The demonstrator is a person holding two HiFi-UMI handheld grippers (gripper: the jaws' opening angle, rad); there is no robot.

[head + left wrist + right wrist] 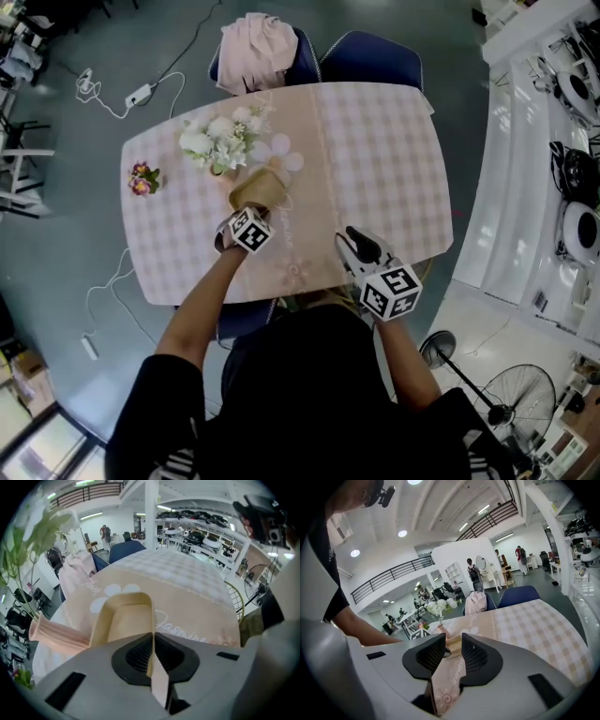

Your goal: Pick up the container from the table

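Observation:
A tan open-topped container [259, 187] stands on the pink checked table [384, 159], just right of the flower vase. My left gripper [250, 214] points steeply down at the container's near side. In the left gripper view its jaws are shut on the container's thin near wall [151, 639], and the hollow of the container [123, 620] shows beyond them. My right gripper [353, 242] hovers over the table's near edge, to the right of the container and apart from it. It is open, with nothing between its pads [476, 656]; the container [453, 644] shows far off through the gap.
A pink vase [56, 635] with white flowers [220, 141] stands right beside the container's left side. A small pot of pink flowers [143, 178] sits at the table's left end. Two blue chairs [370, 58] stand at the far side, one draped with pink cloth [258, 39]. A fan [516, 403] stands on the floor at the right.

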